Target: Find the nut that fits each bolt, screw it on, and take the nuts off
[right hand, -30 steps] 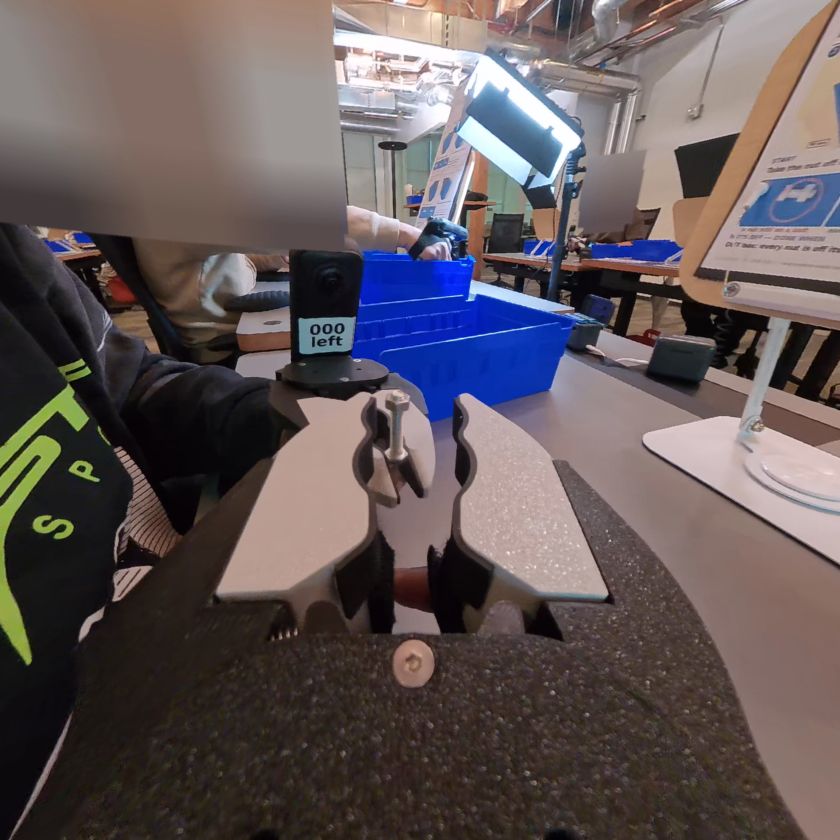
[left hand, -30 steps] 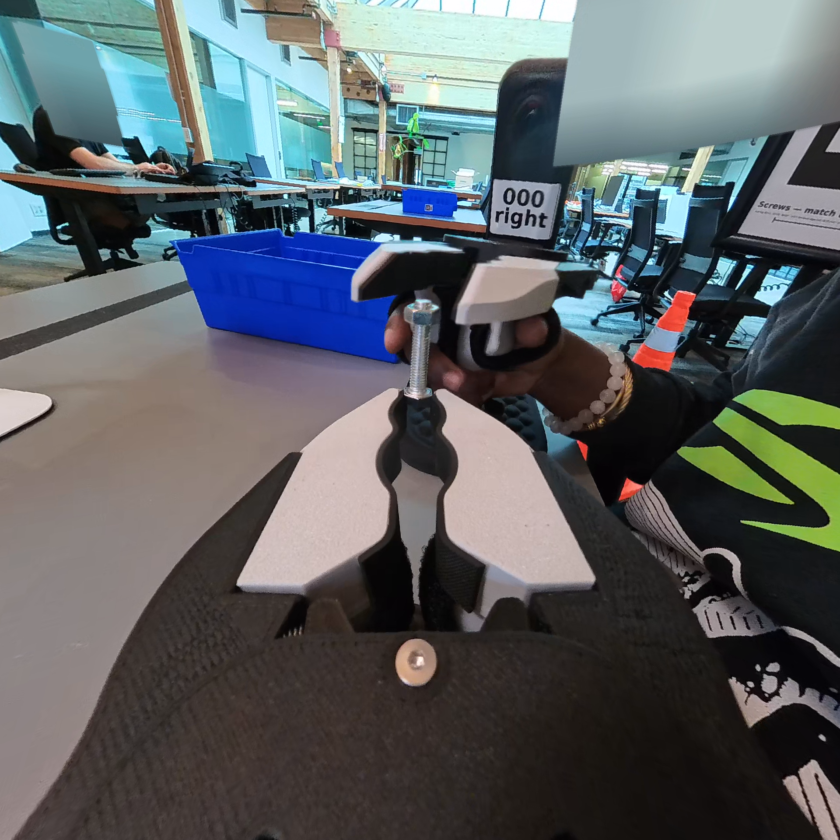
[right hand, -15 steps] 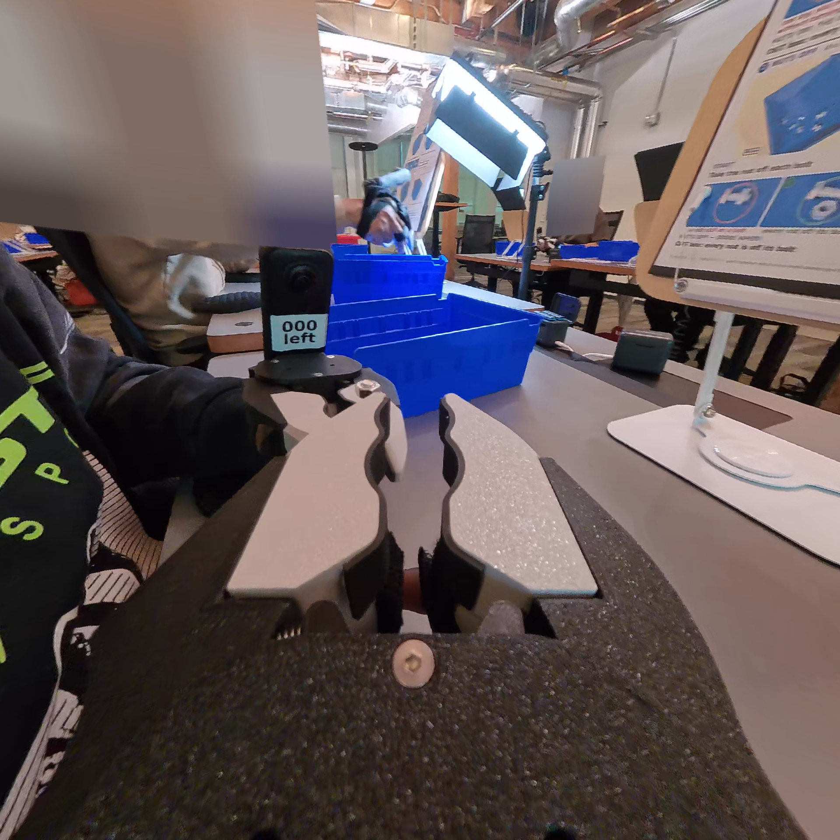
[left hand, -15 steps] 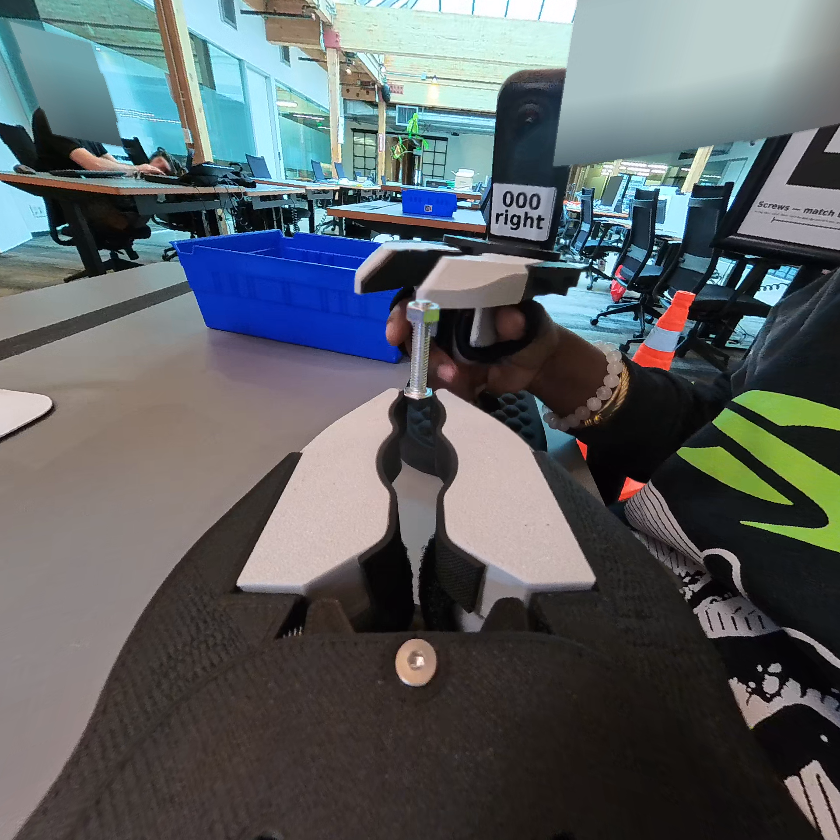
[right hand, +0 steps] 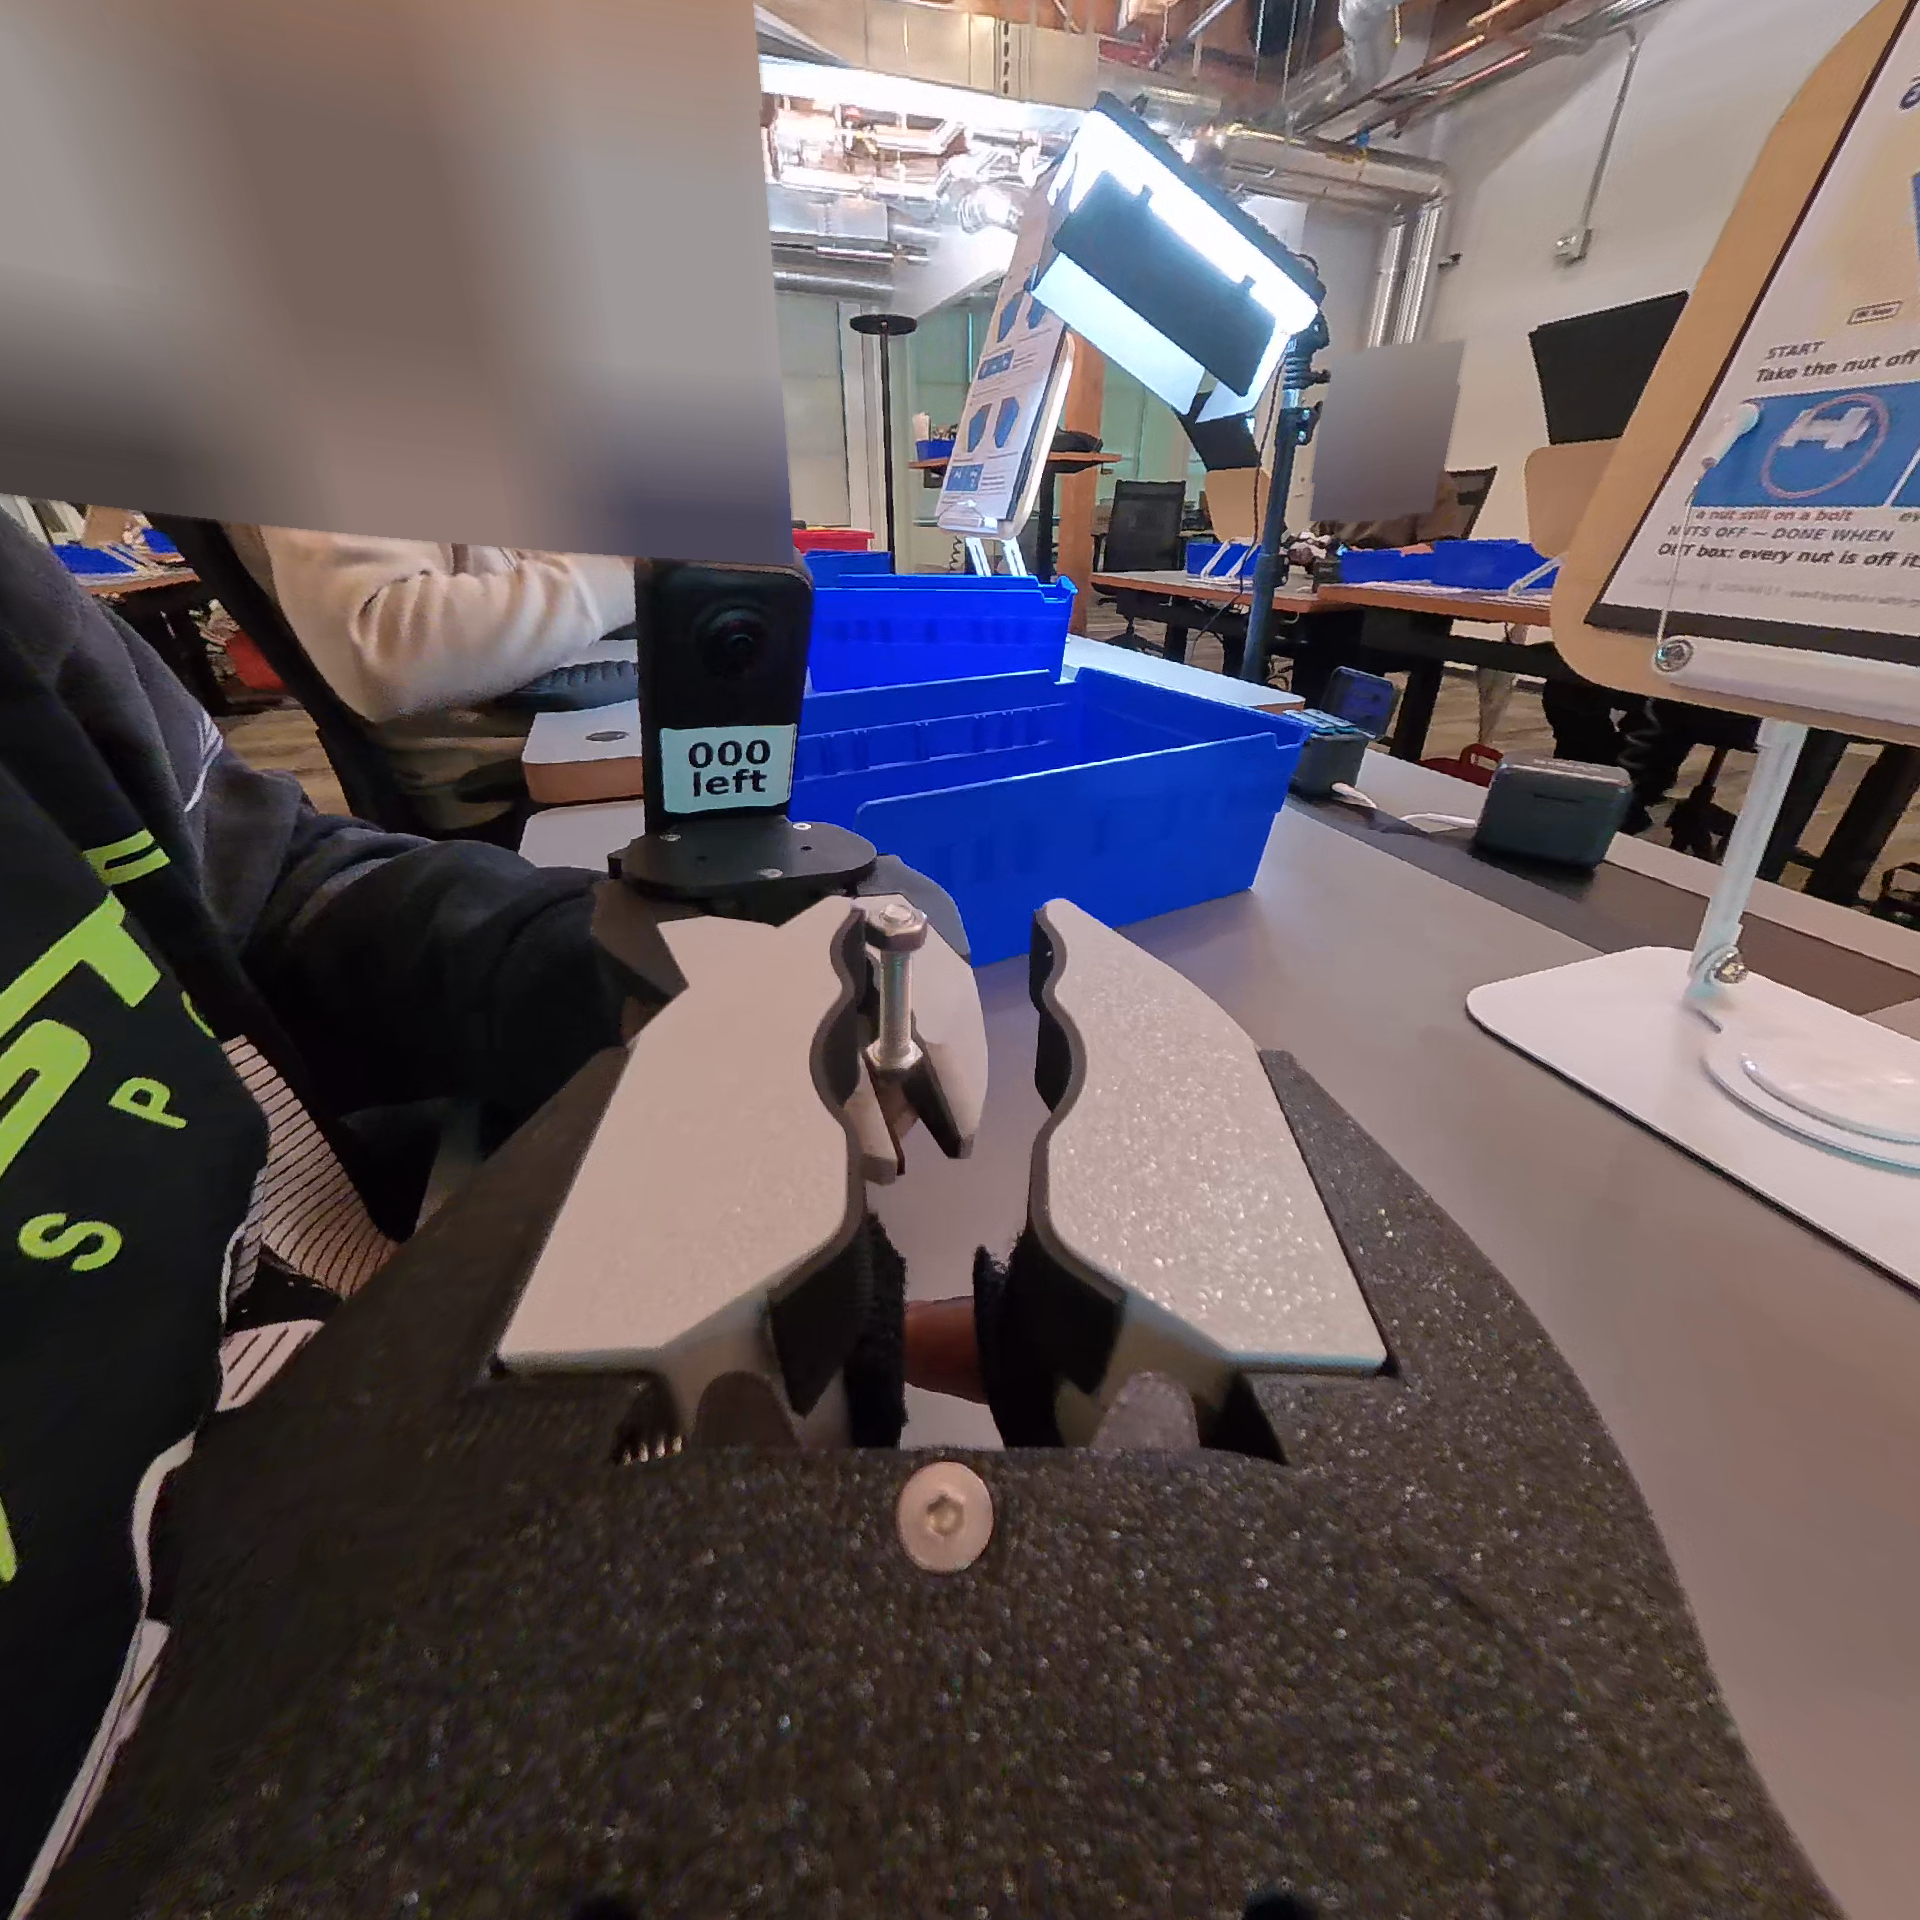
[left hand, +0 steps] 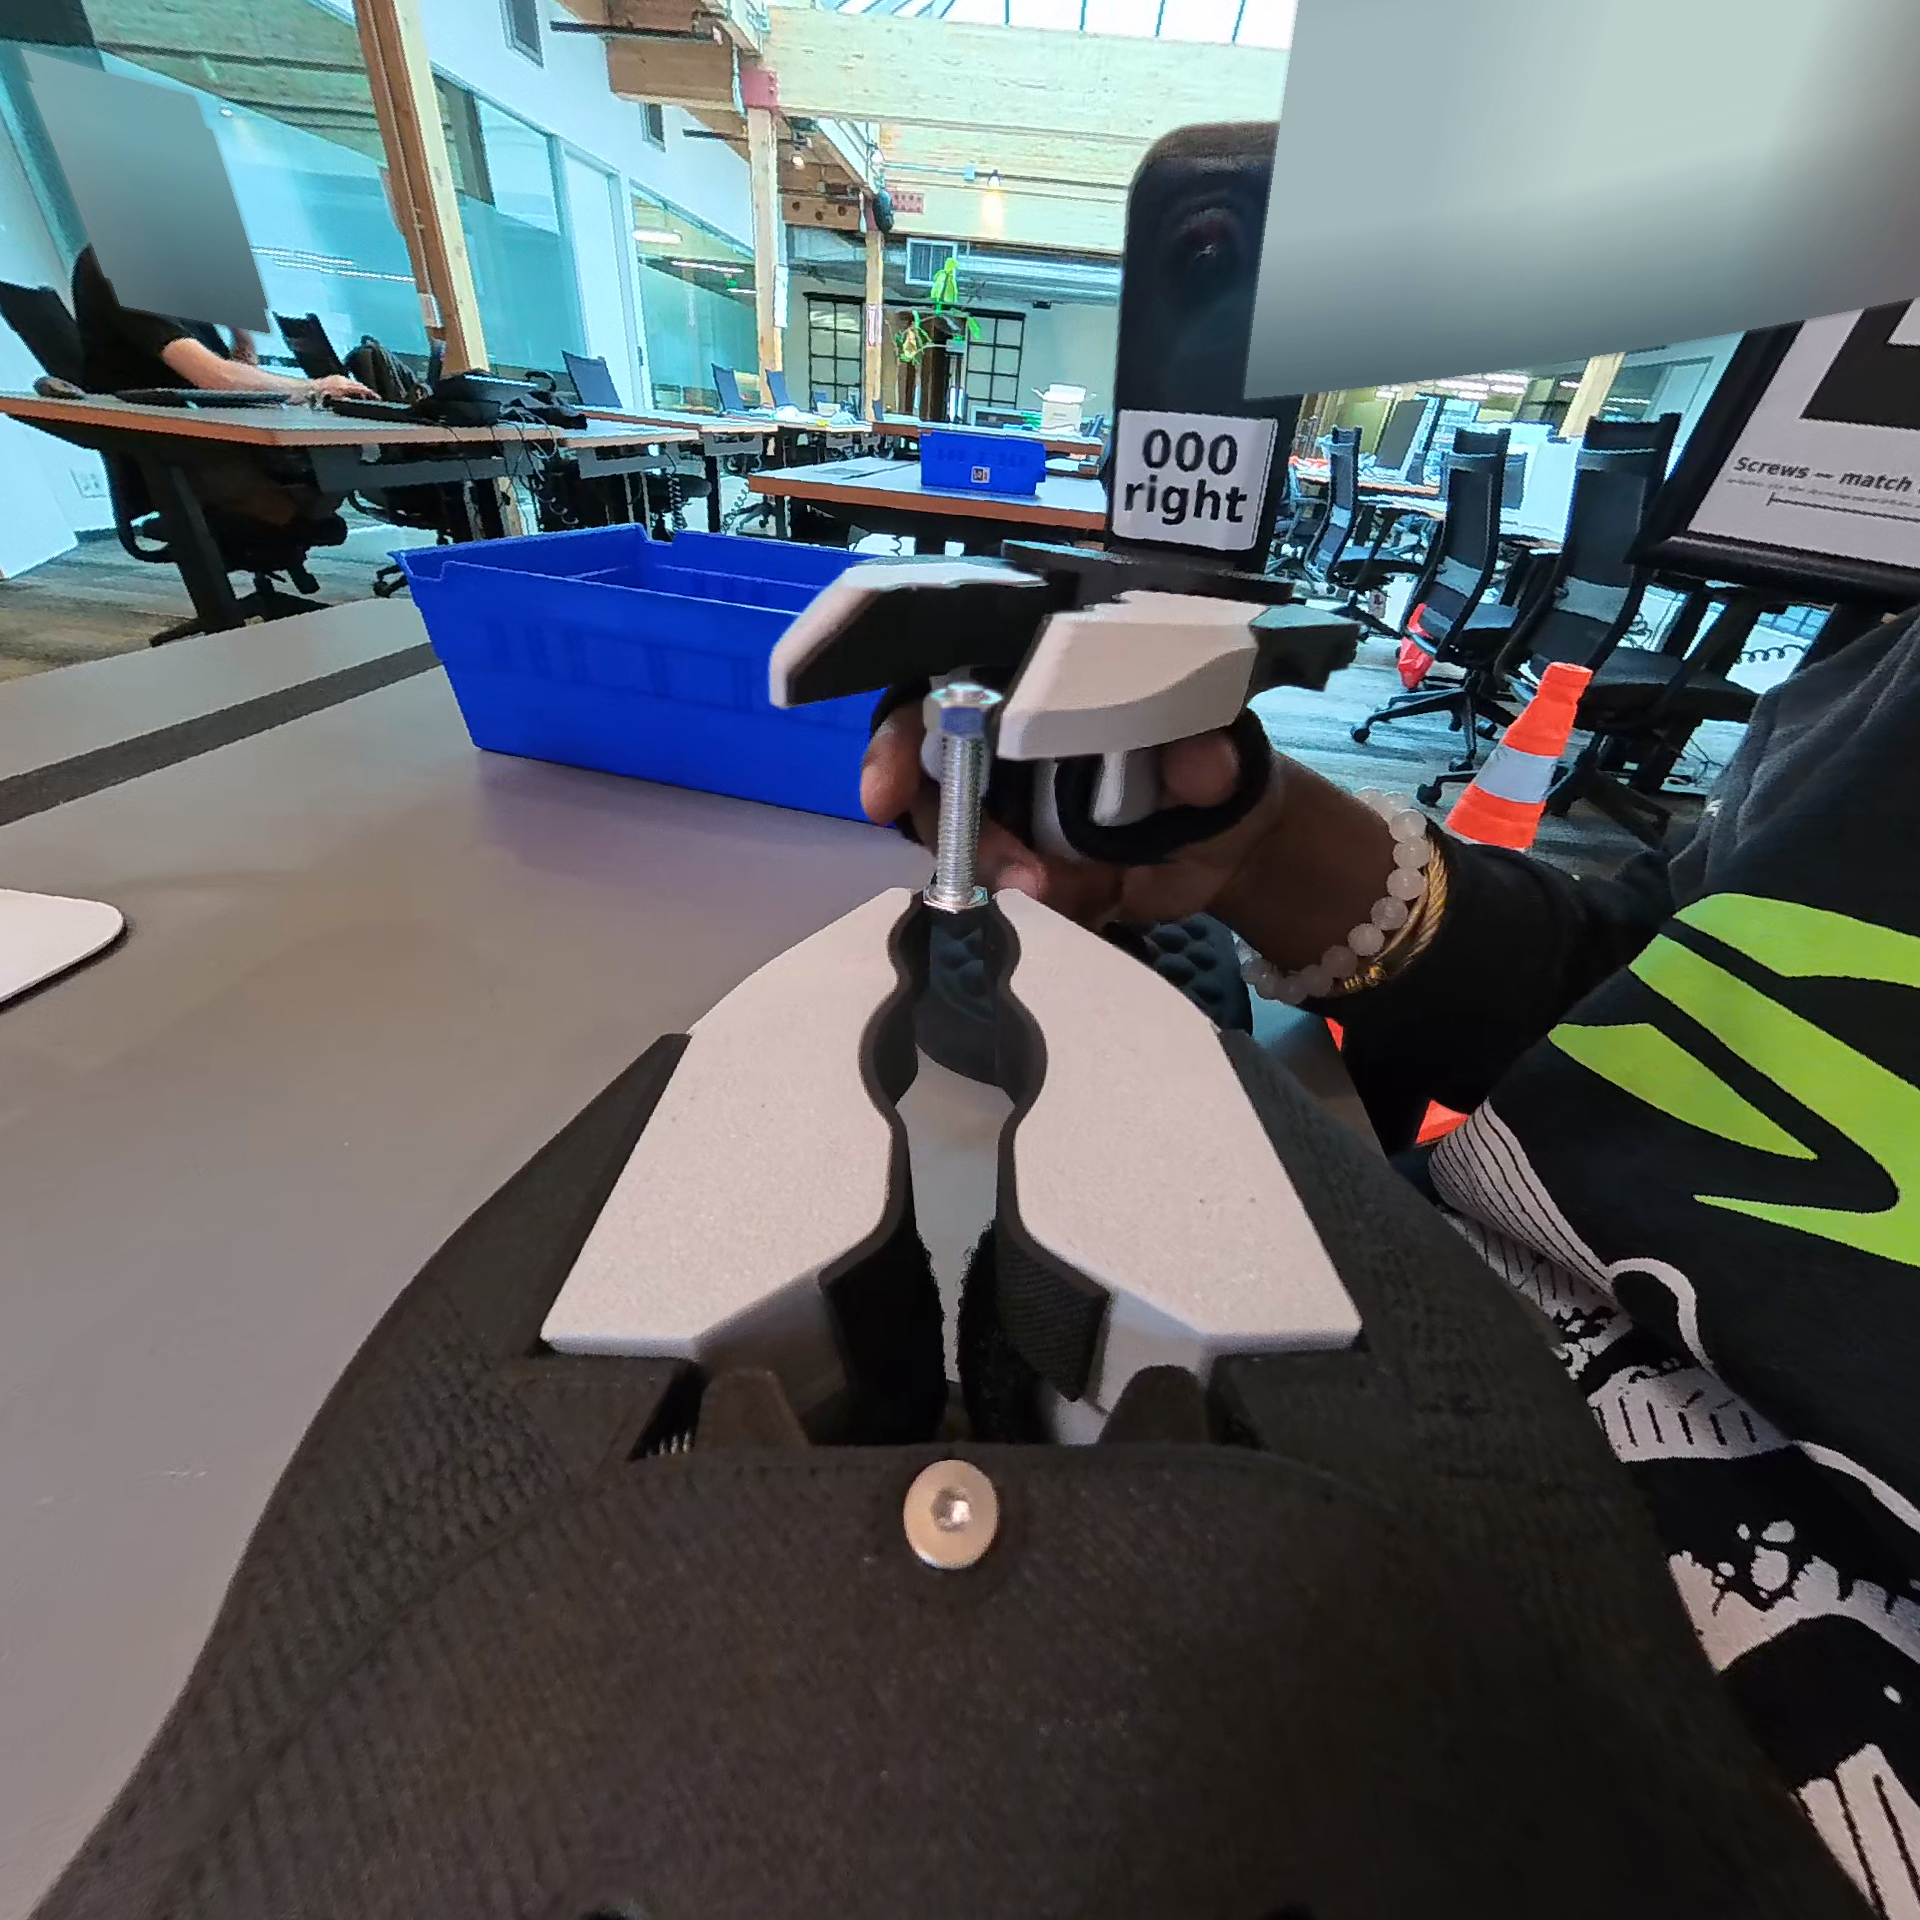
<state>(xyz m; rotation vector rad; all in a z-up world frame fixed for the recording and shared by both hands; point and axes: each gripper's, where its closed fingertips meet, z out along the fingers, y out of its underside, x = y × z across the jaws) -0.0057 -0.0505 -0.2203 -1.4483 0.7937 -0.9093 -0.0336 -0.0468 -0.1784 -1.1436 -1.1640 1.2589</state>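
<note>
My left gripper (left hand: pixel 958 914) is shut on the lower end of a silver bolt (left hand: pixel 958 800), which stands upright out of the fingertips. A nut (left hand: pixel 956 896) sits on the thread right at the fingertips, and the hex head (left hand: pixel 964 712) is on top. My right gripper (right hand: pixel 945 935) is open. Its fingertips are level with the bolt head (right hand: pixel 900 923), which lies just inside the left finger (right hand: pixel 727 1091). In the left wrist view the right gripper (left hand: pixel 894 696) reaches in from the right, spread around the bolt head. The left gripper (right hand: pixel 914 1101) also shows in the right wrist view.
A blue bin (left hand: pixel 644 655) stands on the grey table (left hand: pixel 312 1039) behind the grippers; it also shows in the right wrist view (right hand: pixel 1060 831). A white stand base (right hand: pixel 1662 1039) carrying an instruction board is at the right. The person's body (left hand: pixel 1662 1143) is close beside the grippers. The left gripper's tips are roughly 4 cm from the right gripper's.
Half a second ago the right gripper was turned and narrower around the bolt head. Now it has swung back and is wider open. The left gripper and the bolt have stayed still.
</note>
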